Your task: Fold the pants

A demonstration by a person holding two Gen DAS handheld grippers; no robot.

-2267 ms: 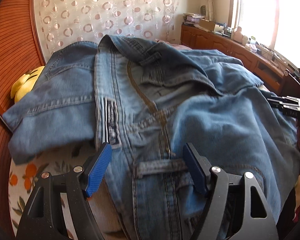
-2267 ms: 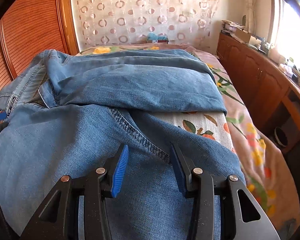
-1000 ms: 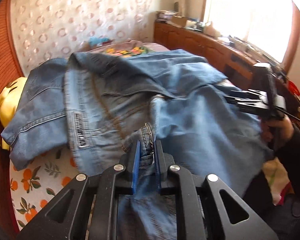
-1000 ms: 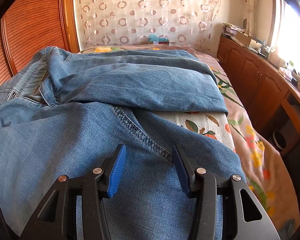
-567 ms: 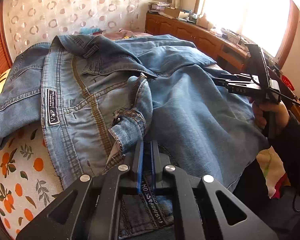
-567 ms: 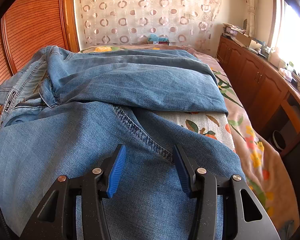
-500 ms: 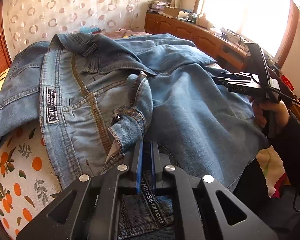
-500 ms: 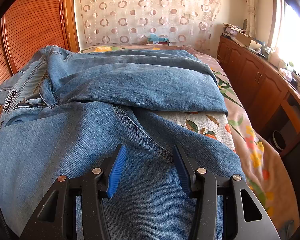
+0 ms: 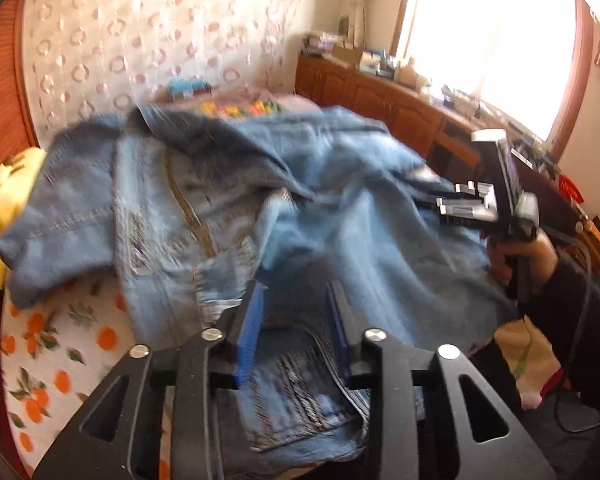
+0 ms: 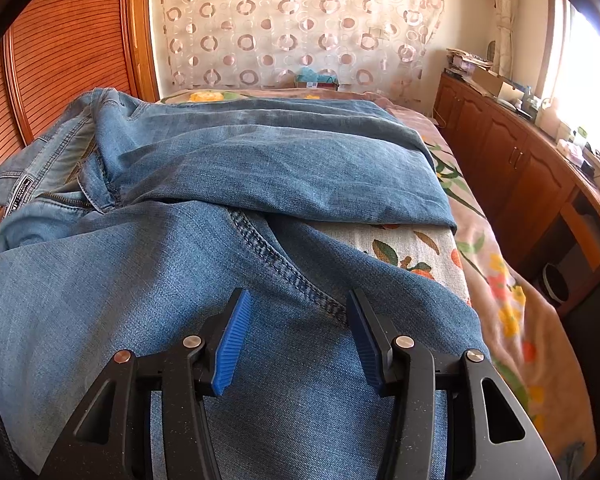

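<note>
Pants: rumpled faded-blue denim with thick stitched seams.

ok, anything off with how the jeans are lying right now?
Yes. The jeans aren't flat: the waistband near the left gripper is bunched and flipped over, and one leg lies crosswise over the other. The left gripper's jaws are opening, with denim between them but not pinched. Nothing looks torn or spilled.
</note>
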